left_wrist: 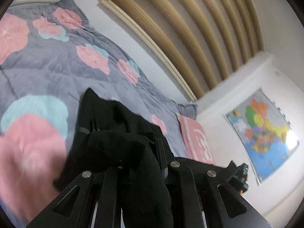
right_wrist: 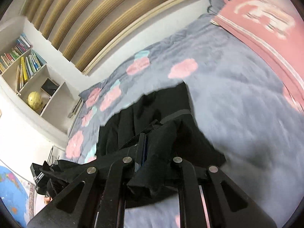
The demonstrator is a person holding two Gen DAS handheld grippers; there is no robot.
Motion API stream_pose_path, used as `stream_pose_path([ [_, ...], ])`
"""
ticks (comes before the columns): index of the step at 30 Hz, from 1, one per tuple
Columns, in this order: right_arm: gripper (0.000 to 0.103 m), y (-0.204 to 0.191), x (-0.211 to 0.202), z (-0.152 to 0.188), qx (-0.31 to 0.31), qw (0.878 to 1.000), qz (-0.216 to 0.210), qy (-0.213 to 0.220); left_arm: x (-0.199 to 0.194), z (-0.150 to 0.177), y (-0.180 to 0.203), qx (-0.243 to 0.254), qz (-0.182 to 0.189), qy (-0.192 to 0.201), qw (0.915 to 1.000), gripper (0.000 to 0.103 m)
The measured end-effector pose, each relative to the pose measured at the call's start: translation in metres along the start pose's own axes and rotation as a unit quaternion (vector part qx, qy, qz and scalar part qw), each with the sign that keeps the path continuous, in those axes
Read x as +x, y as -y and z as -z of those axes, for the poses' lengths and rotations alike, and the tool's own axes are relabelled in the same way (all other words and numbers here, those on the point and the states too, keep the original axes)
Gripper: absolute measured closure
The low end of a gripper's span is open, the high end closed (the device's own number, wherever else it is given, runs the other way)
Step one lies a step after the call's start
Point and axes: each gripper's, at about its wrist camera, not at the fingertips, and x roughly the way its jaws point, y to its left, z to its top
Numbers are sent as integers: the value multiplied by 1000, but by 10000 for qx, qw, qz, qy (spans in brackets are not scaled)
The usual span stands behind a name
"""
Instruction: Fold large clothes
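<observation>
A large black garment (left_wrist: 106,117) is stretched between my two grippers, and its far part still lies on the bed. In the left wrist view my left gripper (left_wrist: 152,144) is shut on a bunched edge of it, and cloth drapes over the left finger. In the right wrist view my right gripper (right_wrist: 144,142) is shut on another edge of the black garment (right_wrist: 157,106), with a fold hanging over the right finger. The other gripper shows low at the side of each view, wrapped in black cloth: the right one (left_wrist: 240,178) and the left one (right_wrist: 42,172).
The bed carries a grey quilt (left_wrist: 57,64) with pink and teal flowers and a pink pillow (right_wrist: 262,24) at its head. A slatted wooden wall panel (left_wrist: 186,38) runs behind it. A bookshelf (right_wrist: 28,70) with a globe and a wall map (left_wrist: 264,133) stand at the side.
</observation>
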Motion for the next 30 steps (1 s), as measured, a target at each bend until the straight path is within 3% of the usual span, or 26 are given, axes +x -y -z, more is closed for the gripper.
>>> stream_pose_path([
  [6, 88, -9, 93, -85, -92, 9993, 363, -49, 92, -70, -42, -655, -70, -44, 9978, 88],
  [10, 88, 5, 155, -130, 54, 9961, 851, -243, 144, -105, -59, -913, -445, -139, 9947, 88],
  [14, 88, 29, 222, -145, 303, 9886, 1278, -733, 191, -108, -80, -1011, -1128, -570, 9868, 85],
  [18, 88, 59, 284, -132, 726, 9755, 1525, -1412, 234, -93, -121, -1328, -1413, -1304, 9723, 84],
  [21, 88, 74, 311, -119, 894, 9661, 1703, -1723, 243, -88, -129, -1183, -1353, -1541, 9716, 84],
  [25, 87, 67, 319, -121, 634, 9582, 1990, -1957, 235, -96, -123, -1083, -1201, -1986, 9667, 81],
  [28, 79, 62, 303, -133, 783, 9584, 1799, -2071, 211, -101, -116, -1270, -863, -2456, 9571, 68],
  [30, 75, 56, 282, -142, 887, 9618, 1568, -2060, 176, -106, -109, -1377, -648, -2472, 9570, 65],
])
